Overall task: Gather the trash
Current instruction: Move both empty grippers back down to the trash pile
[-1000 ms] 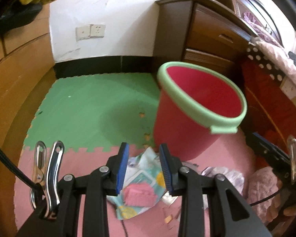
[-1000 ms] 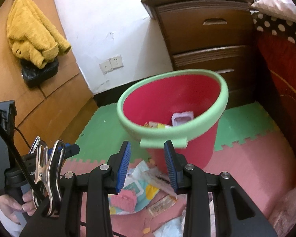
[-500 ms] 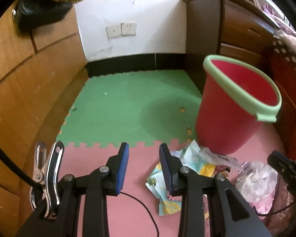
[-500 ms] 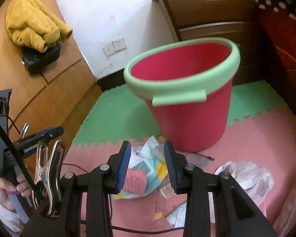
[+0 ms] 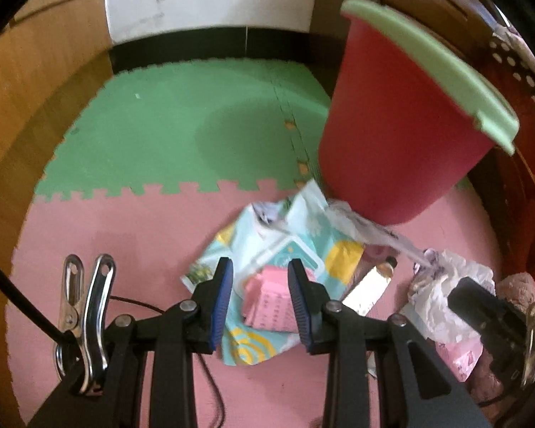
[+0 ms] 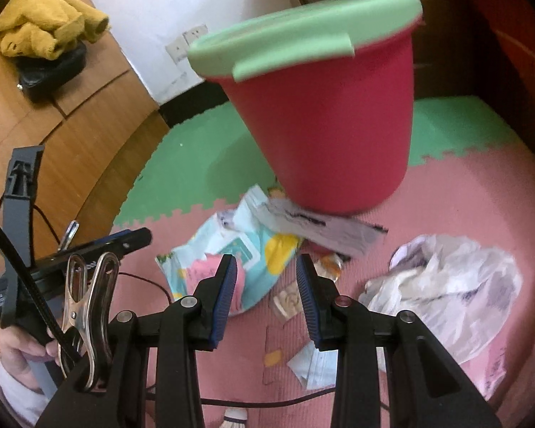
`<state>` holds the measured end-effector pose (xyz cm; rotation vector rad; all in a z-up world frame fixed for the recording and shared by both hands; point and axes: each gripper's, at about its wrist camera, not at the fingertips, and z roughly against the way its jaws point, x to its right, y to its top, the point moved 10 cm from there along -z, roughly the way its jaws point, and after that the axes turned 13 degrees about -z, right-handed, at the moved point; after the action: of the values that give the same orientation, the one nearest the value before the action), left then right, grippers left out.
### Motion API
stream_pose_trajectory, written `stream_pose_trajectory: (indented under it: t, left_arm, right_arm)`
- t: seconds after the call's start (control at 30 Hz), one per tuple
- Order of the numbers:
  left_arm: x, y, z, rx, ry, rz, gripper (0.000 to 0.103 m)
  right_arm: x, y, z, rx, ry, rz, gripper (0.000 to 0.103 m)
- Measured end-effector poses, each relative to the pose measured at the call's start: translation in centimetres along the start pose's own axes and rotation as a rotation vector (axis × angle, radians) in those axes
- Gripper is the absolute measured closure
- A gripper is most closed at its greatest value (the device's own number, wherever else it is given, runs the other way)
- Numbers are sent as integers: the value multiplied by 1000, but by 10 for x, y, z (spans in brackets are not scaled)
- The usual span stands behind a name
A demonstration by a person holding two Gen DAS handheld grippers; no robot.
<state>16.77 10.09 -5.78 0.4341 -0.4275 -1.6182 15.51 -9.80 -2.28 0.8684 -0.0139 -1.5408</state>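
Observation:
A red bucket [image 5: 396, 135] with a green rim stands on the floor mats; it also shows in the right wrist view [image 6: 331, 121]. Trash lies in front of it: a light-blue patterned wrapper [image 5: 285, 246], a small pink box [image 5: 267, 299], a white printed strip [image 6: 324, 228] and a crumpled white plastic bag [image 6: 449, 285]. My left gripper [image 5: 260, 289] is open and empty, low over the pink box. My right gripper [image 6: 265, 285] is open and empty above the wrapper's edge [image 6: 246, 249] and small scraps.
Green [image 5: 182, 121] and pink [image 5: 125, 235] foam mats cover the floor. A wooden cabinet [image 6: 67, 135] stands at the left, a dark dresser behind the bucket. A cable [image 6: 253, 401] runs across the pink mat. A yellow cloth [image 6: 42, 28] lies on the cabinet.
Both grippers have dropped lower toward the trash on the pink mat. The bucket's inside is out of sight now. Both grippers stay open.

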Motion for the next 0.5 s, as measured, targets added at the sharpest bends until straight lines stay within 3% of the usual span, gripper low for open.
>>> stream_pose_trajectory:
  t: [0.23, 0.4, 0.5]
  left_arm:
    - [5, -16, -32, -56, -52, 5, 58]
    - [4, -34, -54, -112, -80, 3, 58]
    - [8, -38, -58, -106, -109, -11, 57]
  right_arm:
    - [3, -15, -23, -51, 12, 2, 67]
    - [0, -29, -42, -98, 18, 20, 67]
    - [0, -34, -51, -116, 16, 23, 67]
